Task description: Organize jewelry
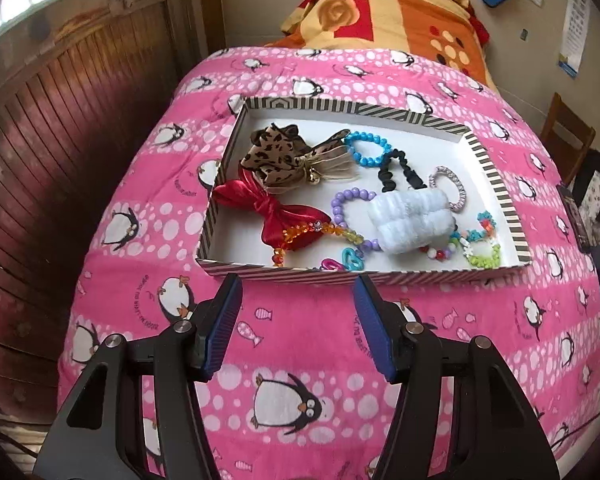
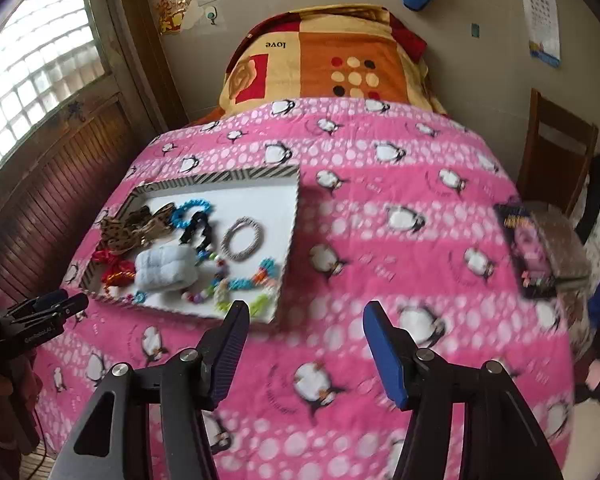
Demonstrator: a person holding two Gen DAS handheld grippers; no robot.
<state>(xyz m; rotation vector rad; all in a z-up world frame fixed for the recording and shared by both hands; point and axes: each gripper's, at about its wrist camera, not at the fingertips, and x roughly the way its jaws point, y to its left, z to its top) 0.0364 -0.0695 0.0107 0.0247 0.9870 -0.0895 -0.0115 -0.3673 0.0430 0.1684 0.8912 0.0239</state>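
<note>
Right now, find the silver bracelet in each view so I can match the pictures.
Left wrist: silver bracelet lies right of centre, inside the striped box, near its right wall.
Right wrist: silver bracelet lies left of centre, in the box's right half.
Shared landmark: the fluffy white scrunchie beside it.

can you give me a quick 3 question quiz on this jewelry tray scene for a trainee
1. True or false: the left gripper is shut on a bracelet.
2. Which lies nearest the tray's far wall? A) blue bead bracelet B) red bow C) green bead bracelet
3. What does the tray rest on?

Key
1. False; its jaws stand open, holding nothing.
2. A
3. The pink penguin quilt.
</note>
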